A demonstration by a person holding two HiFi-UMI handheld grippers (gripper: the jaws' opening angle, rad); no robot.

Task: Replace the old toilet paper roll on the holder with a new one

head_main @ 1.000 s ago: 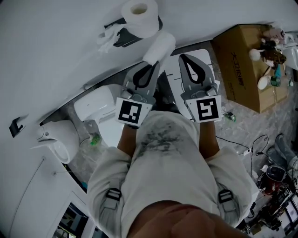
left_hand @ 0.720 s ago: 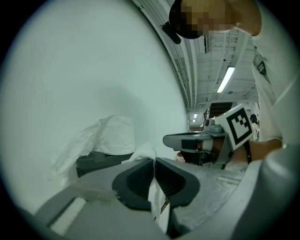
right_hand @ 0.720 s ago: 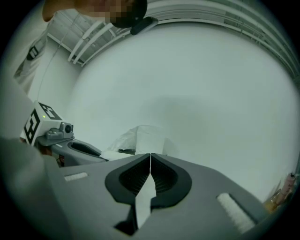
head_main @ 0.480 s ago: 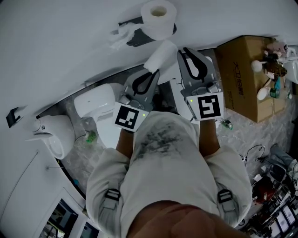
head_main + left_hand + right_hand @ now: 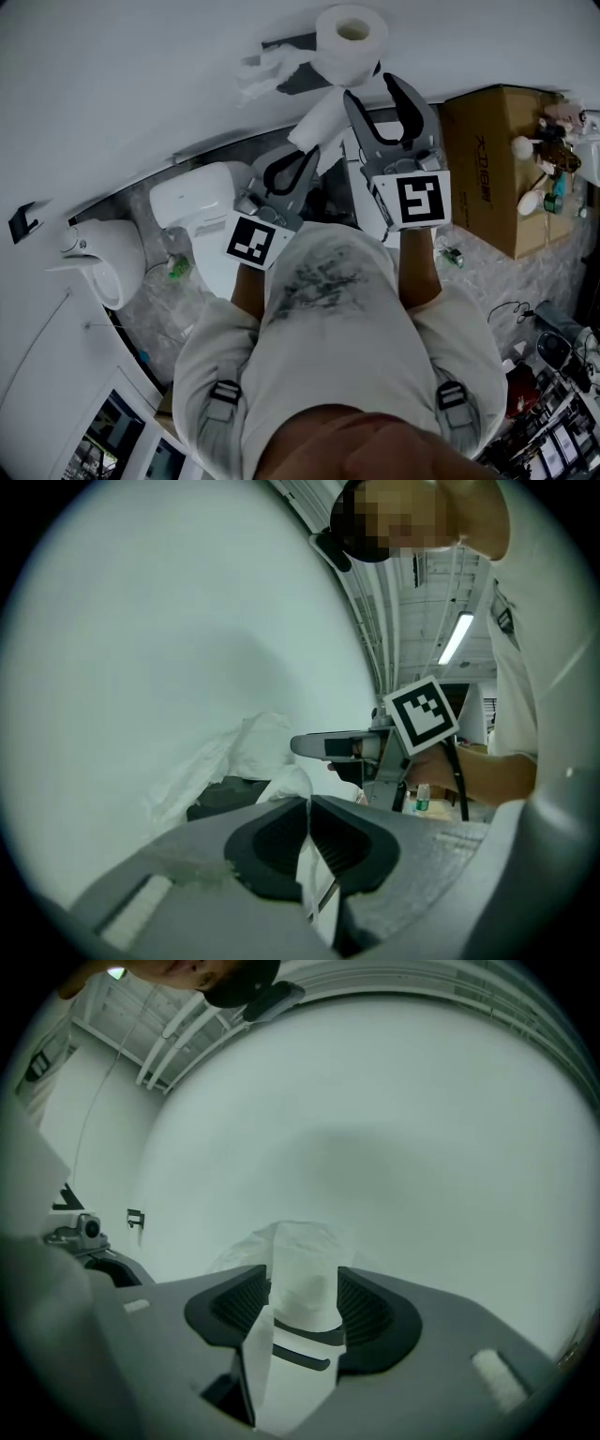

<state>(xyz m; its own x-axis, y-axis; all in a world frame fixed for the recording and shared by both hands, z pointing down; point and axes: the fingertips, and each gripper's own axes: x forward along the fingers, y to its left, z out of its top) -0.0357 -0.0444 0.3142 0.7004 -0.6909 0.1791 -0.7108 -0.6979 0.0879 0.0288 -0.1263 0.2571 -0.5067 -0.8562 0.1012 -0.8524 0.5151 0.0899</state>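
Now the right claw [image 5: 373,94], its jaws just spread, sits nearer the wall [image 5: 141,75] than before. The toilet roll [image 5: 352,37] there is just ahead, axis upright, hole up. The left claw [image 5: 309,803] pinches paper from a second roll [image 5: 316,120], which points lengthwise at the wall.

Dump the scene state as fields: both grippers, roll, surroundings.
left gripper: shut on strip of toilet paper
right gripper: open, jaws have just been opening; roll seen between them, pads not pressing it
toilet paper roll: on wall holder
toilet: below holder, left
cardboard box: on floor, right
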